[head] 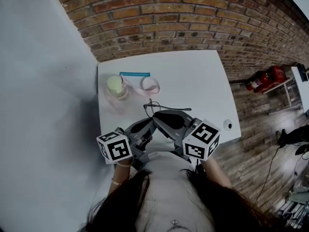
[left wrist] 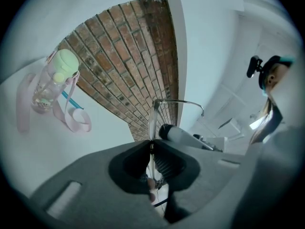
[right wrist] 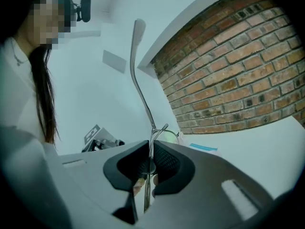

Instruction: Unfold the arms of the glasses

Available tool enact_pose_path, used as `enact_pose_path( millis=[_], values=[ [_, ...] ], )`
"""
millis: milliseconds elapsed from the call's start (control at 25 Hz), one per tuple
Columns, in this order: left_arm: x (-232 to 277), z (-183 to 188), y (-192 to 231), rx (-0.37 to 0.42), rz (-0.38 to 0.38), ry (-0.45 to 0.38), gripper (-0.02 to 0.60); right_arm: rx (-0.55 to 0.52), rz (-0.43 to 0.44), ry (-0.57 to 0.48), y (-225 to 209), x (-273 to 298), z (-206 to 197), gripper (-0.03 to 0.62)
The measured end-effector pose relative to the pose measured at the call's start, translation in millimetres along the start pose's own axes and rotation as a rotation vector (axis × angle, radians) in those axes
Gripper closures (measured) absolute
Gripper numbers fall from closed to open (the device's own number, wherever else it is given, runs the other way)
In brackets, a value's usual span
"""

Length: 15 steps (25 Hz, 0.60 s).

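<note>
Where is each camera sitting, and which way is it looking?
Head view: on the person's head, looking steeply down at the white table; shows hair, forearms, and left claw and right claw pinching the glasses.
Left gripper view: on the left claw, facing the brick wall and bottle; the person's head shows at right.
Right gripper view: on the right claw, facing up along a glasses arm; hair shows at left.
Shared: both gripper views see the glasses and brick wall.
</note>
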<state>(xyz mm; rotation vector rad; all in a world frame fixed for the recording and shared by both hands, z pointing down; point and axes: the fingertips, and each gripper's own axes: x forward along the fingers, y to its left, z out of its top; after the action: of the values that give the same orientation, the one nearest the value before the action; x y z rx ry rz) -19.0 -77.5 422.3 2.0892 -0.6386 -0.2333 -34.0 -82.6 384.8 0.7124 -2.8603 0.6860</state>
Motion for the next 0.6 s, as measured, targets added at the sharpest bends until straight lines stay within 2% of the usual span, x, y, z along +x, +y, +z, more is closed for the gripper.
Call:
enact_pose_path(
  millis=[120, 320, 600],
  values=[
    [-1.0, 1.4, 1.8, -0.016, -0.006, -0.008, 0.558, -0.011, -0.007, -0.006, 0.1, 1.6, -0.3, 0.563],
    [-1.0, 3.4, 1.1, -0.104, -0.041, -0.029, 0.558, -0.034, -0.014, -0.021, 2.3, 1.5, 2.3, 0.566],
    [-4.4, 5.6, 8.1, -0.162, -0.051, -0.053, 0.558, -0.067, -0.017, -0.047, 4.6, -0.5, 9.9, 0.568]
  ],
)
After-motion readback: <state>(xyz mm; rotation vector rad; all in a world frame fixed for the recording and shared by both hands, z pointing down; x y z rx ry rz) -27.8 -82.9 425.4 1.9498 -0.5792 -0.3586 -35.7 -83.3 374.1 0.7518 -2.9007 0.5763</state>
